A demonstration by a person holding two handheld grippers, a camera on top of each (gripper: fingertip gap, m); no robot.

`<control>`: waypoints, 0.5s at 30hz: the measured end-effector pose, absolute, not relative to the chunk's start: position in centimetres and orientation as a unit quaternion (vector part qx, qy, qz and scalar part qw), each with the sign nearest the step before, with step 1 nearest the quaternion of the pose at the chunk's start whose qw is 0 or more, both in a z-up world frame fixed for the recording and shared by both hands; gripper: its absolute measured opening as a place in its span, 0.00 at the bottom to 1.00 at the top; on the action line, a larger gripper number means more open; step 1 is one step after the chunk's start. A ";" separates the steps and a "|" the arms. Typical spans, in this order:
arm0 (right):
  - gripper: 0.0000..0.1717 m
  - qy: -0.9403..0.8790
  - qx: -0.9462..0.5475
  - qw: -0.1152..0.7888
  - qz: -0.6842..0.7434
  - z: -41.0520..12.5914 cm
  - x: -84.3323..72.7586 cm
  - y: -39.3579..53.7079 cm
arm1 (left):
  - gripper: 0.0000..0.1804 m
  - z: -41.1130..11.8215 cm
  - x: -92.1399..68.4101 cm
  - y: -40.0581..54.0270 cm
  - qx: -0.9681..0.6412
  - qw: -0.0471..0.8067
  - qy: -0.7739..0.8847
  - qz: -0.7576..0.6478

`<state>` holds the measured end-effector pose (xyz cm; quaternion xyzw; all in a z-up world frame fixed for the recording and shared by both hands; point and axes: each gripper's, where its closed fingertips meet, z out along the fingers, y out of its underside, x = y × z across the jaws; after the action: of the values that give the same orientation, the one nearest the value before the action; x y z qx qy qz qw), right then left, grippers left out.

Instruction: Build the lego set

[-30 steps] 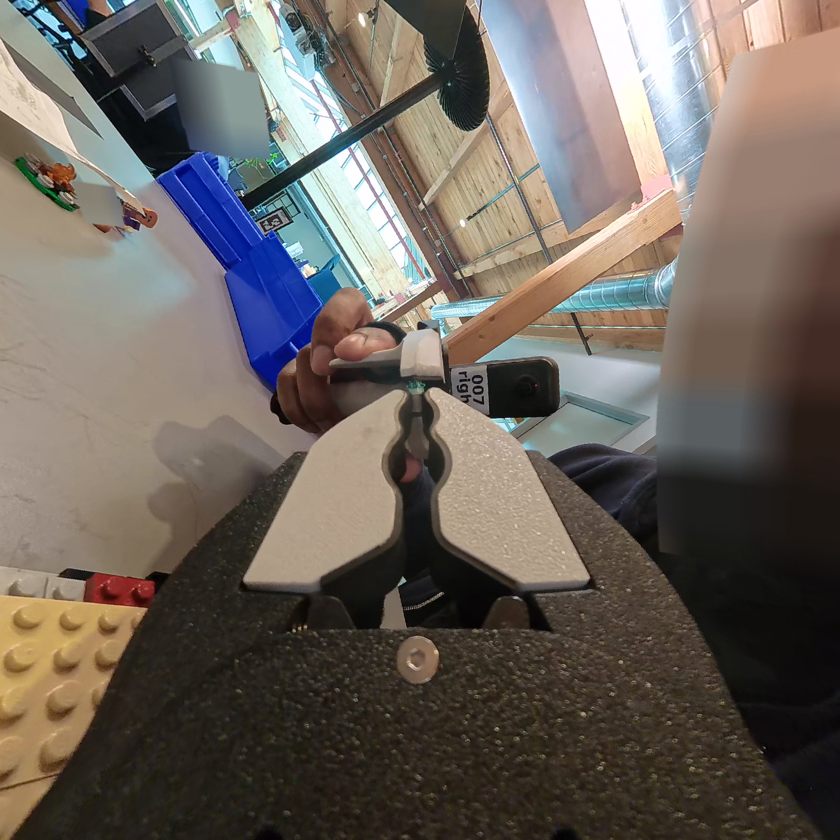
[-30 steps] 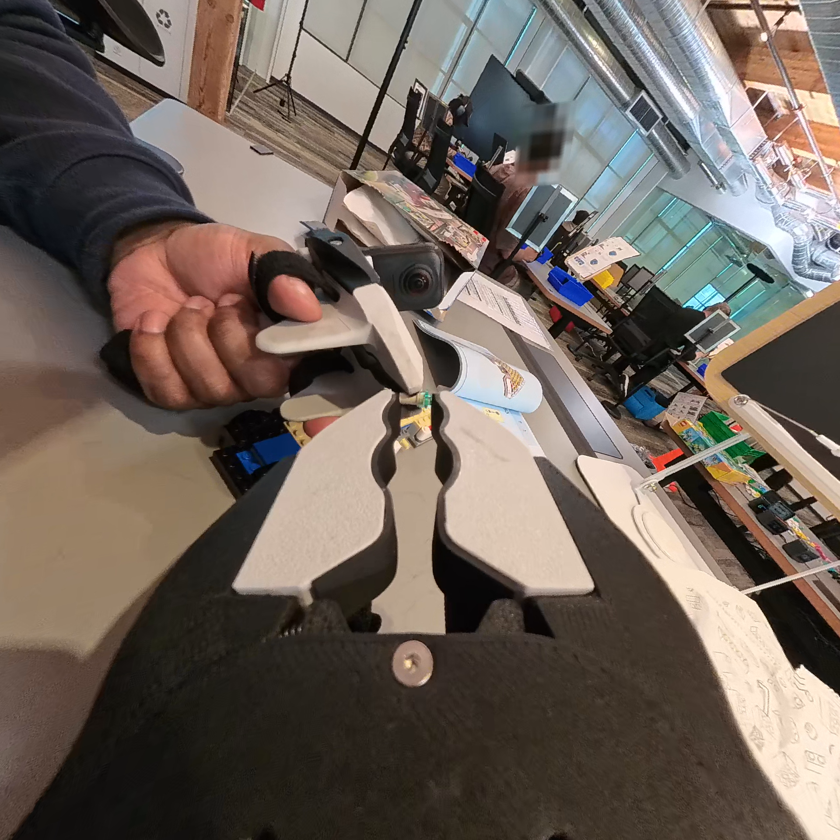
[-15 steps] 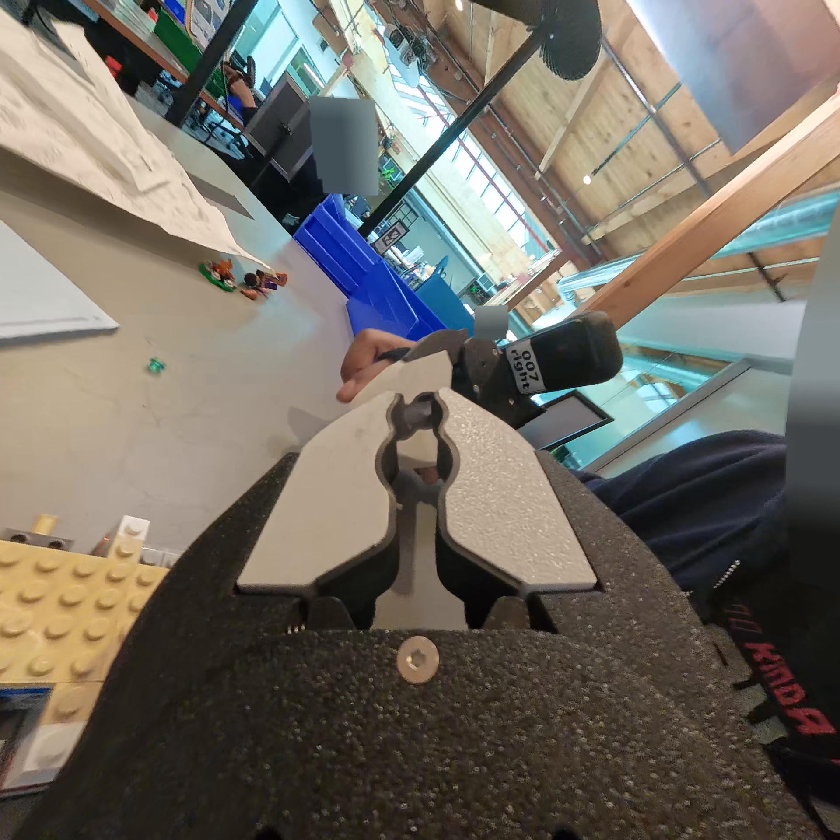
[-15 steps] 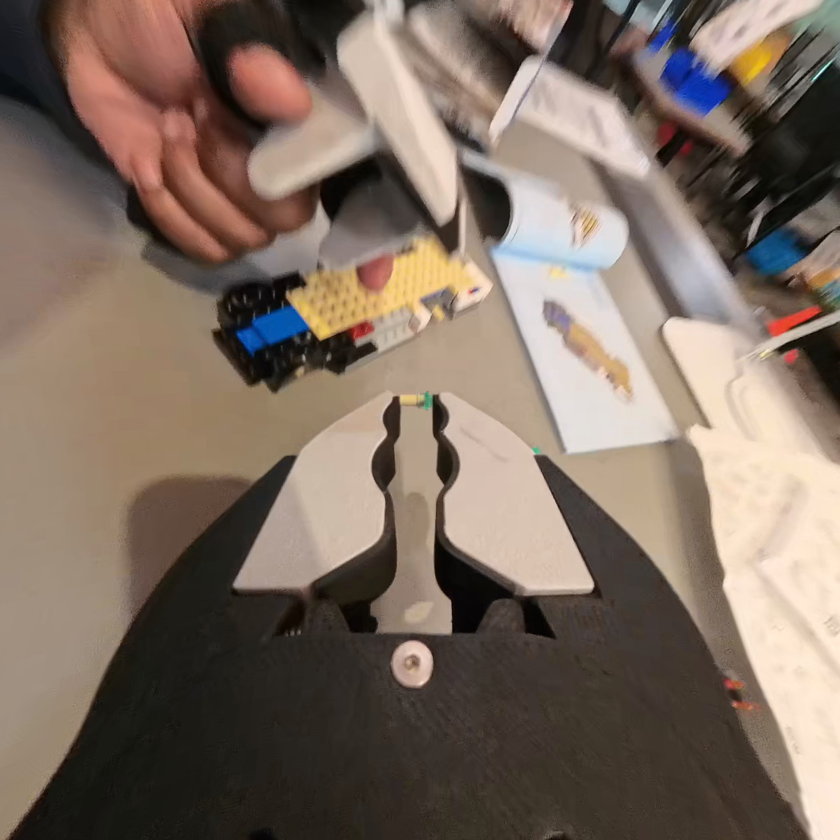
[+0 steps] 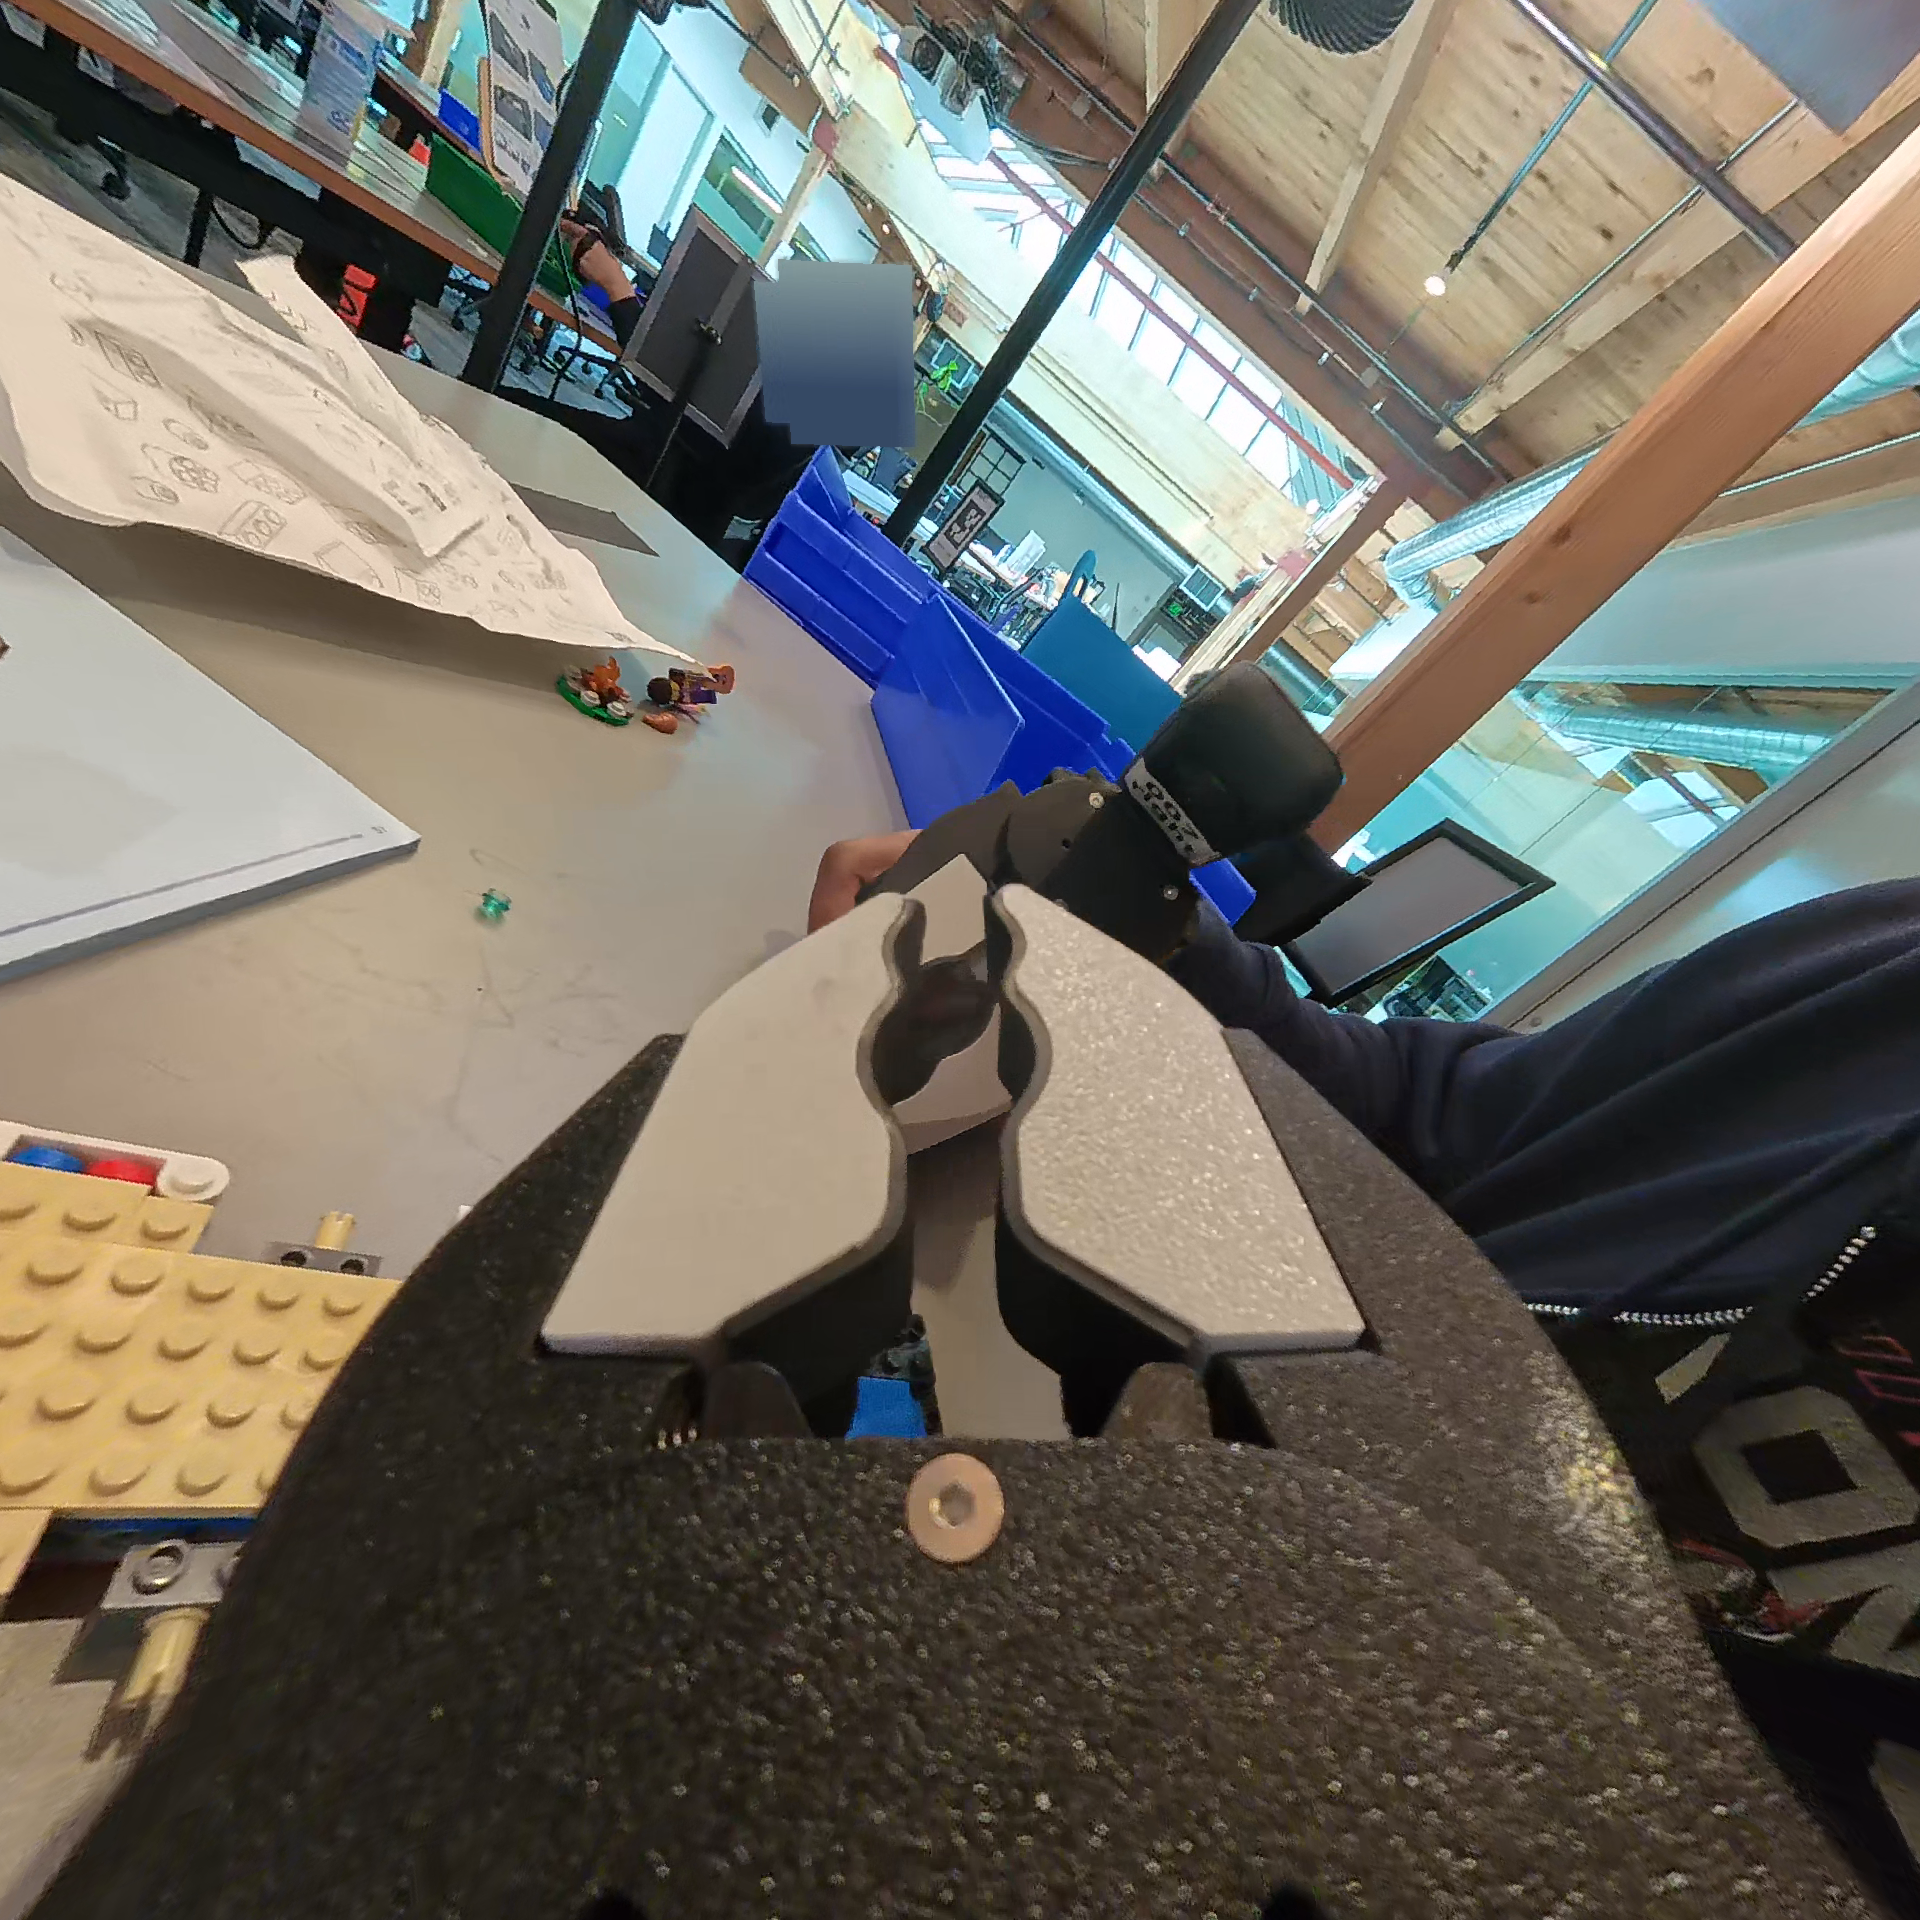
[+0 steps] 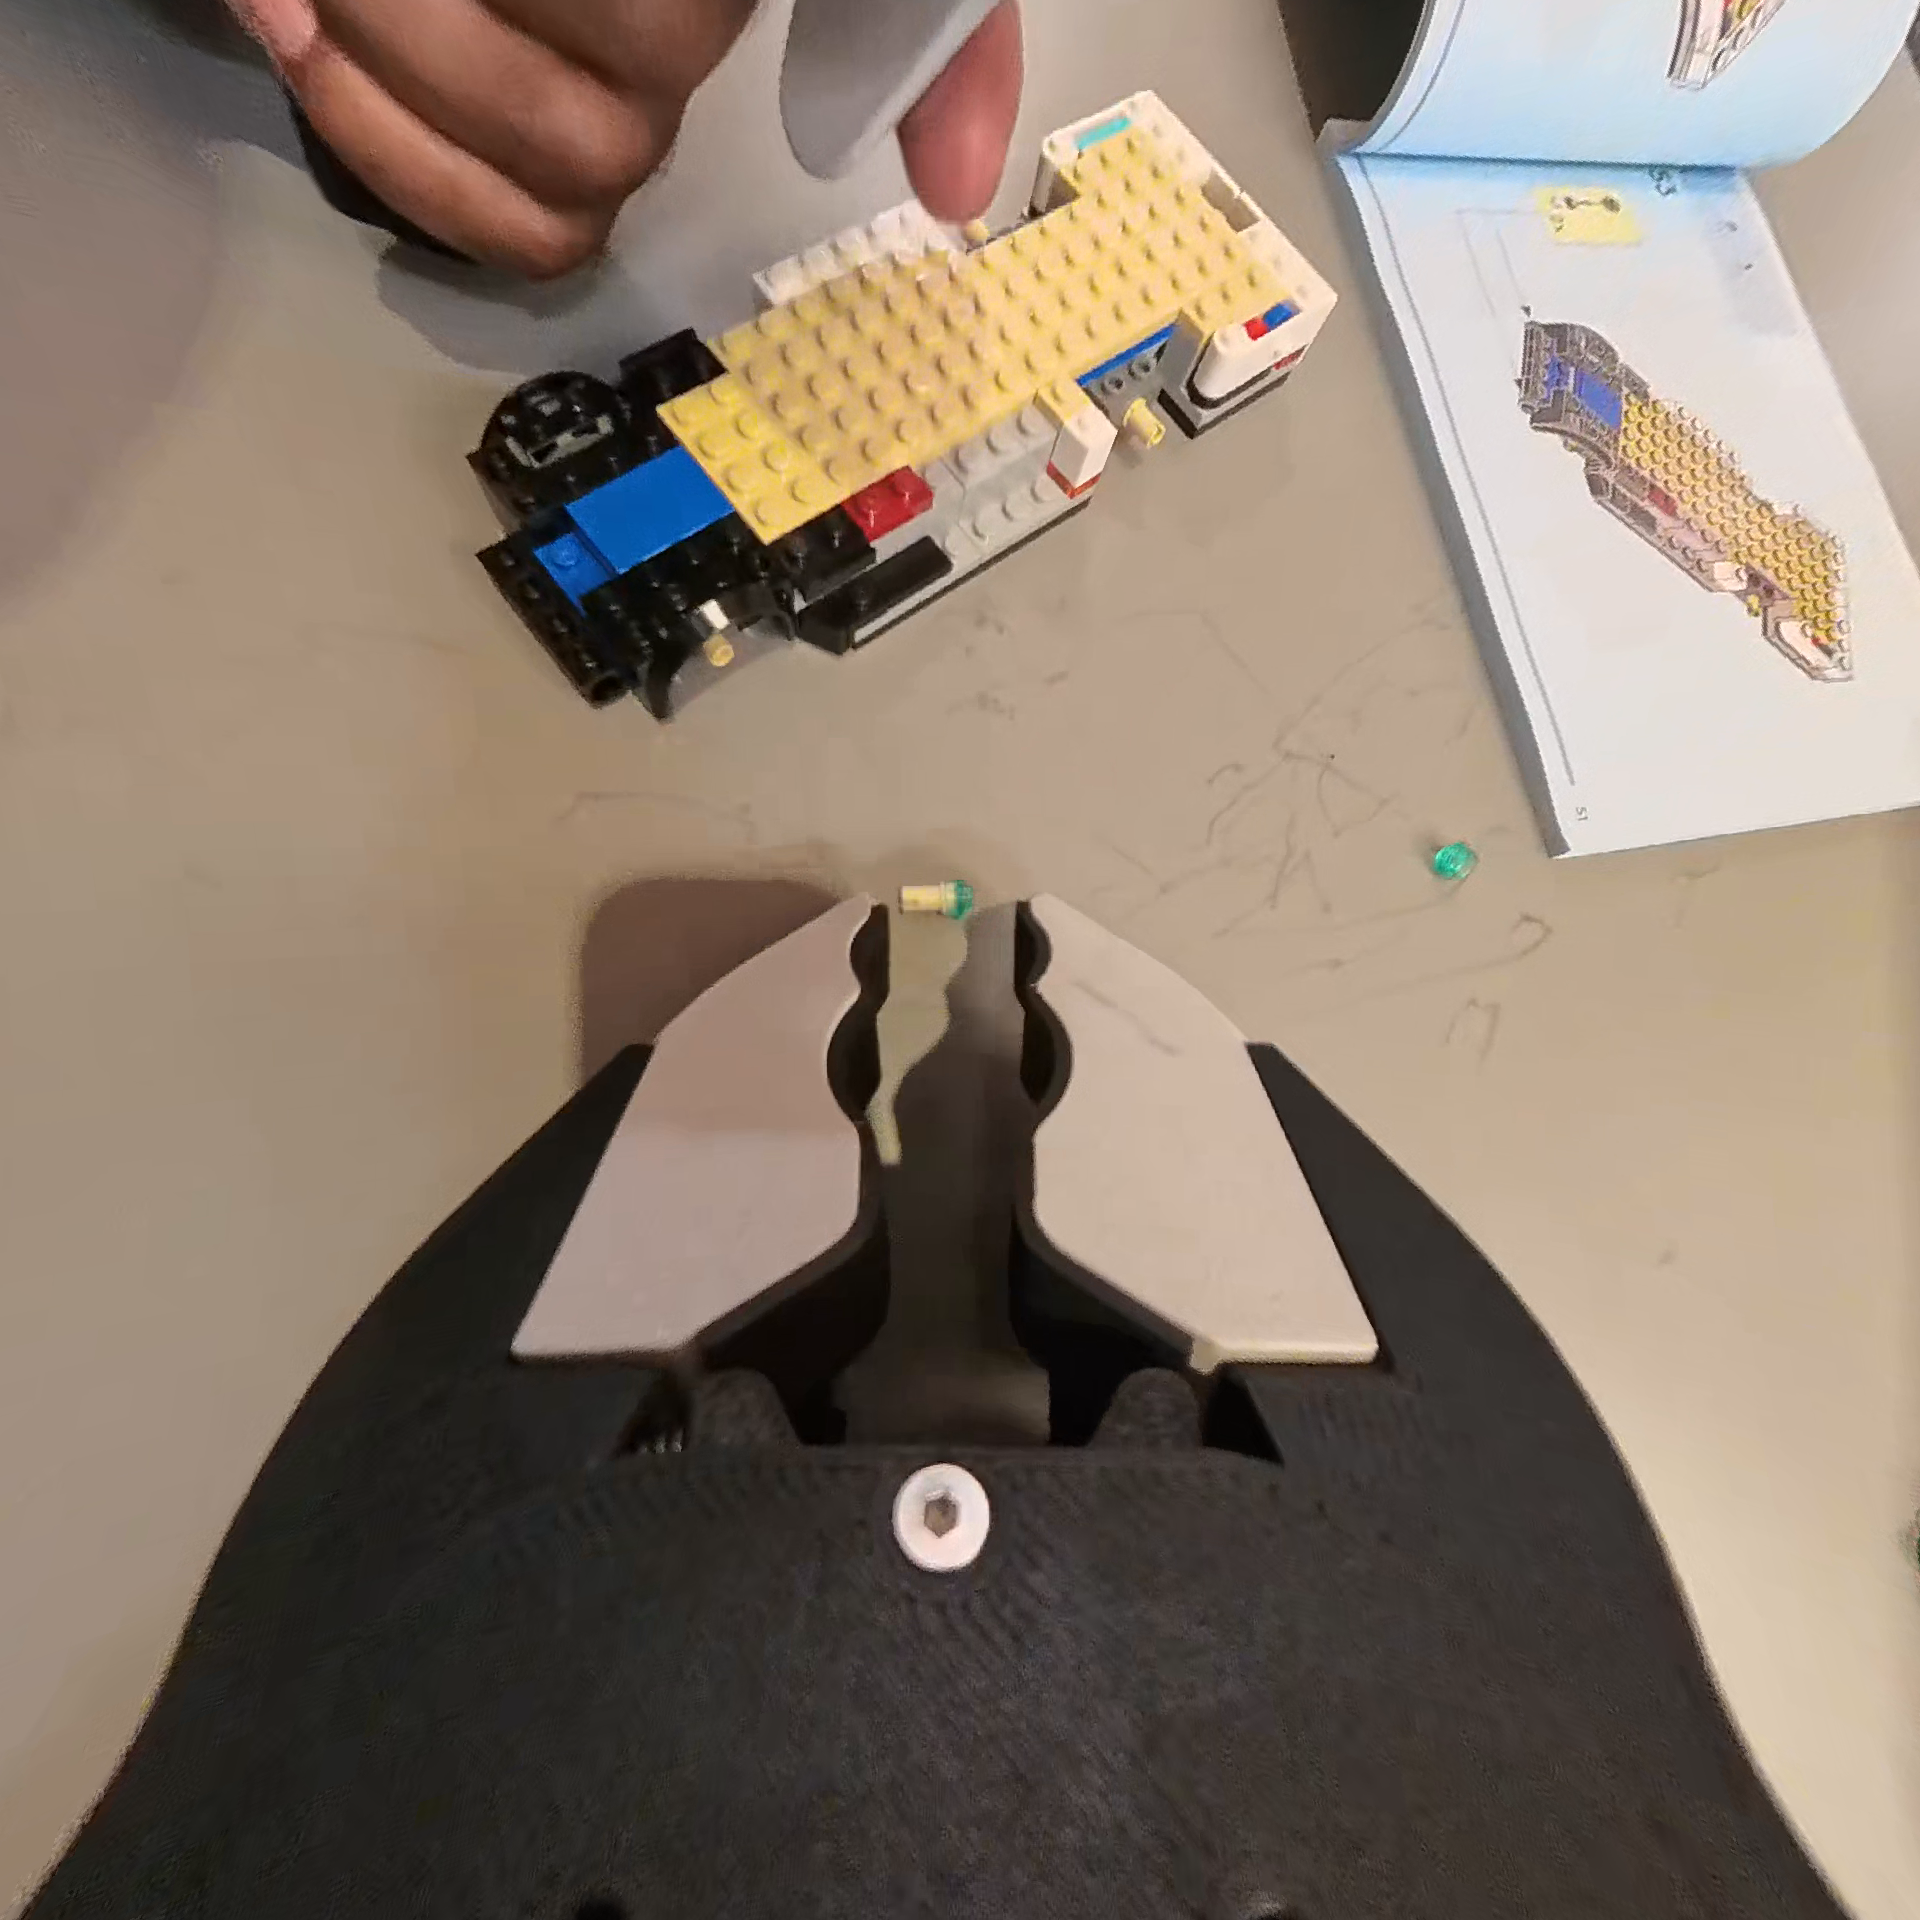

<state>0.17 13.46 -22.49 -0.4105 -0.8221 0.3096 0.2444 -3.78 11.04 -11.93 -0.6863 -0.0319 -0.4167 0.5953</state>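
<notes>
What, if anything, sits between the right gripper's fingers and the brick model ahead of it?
Only bare table lies between the right gripper and the brick model. A small tan and green piece lies at the open fingertips, apart from both. A loose green stud lies off to the right.

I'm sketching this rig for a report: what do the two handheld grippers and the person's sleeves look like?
Each gripper has two pale grey, wavy-edged fingers on a textured black body with a silver centre screw. The right gripper, seen from the left, carries a black camera block with a white label band. Sleeves are dark navy.

Two green studs (image 6: 1449, 860), one brick model (image 6: 914, 416), one booklet (image 6: 1662, 468).
</notes>
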 end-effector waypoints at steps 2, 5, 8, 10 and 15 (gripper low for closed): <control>0.13 -0.811 -0.418 0.251 0.323 -21.9 0.0 14.0 | 0.06 -11.8 -4.1 11.0 -0.688 0.602 -0.026 -0.405; 0.13 -0.775 -0.445 0.282 0.348 -20.5 -1.0 15.8 | 0.06 -11.5 -4.7 10.9 -0.691 0.615 -0.011 -0.381; 0.13 -0.750 -0.483 0.311 0.328 -20.4 -2.1 18.4 | 0.06 -11.3 -5.1 10.8 -0.695 0.625 0.003 -0.356; 0.13 -0.743 -0.504 0.318 0.304 -21.0 -2.6 19.7 | 0.06 -11.1 -5.3 10.7 -0.695 0.626 0.005 -0.353; 0.14 -0.742 -0.519 0.332 0.265 -21.7 -4.1 21.0 | 0.06 -10.9 -5.4 10.6 -0.691 0.625 0.001 -0.362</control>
<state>-4.07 21.03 -21.69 -0.5192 -0.7418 0.2646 0.3319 -5.44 10.63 -10.89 -0.6912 0.0012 -0.3622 0.6254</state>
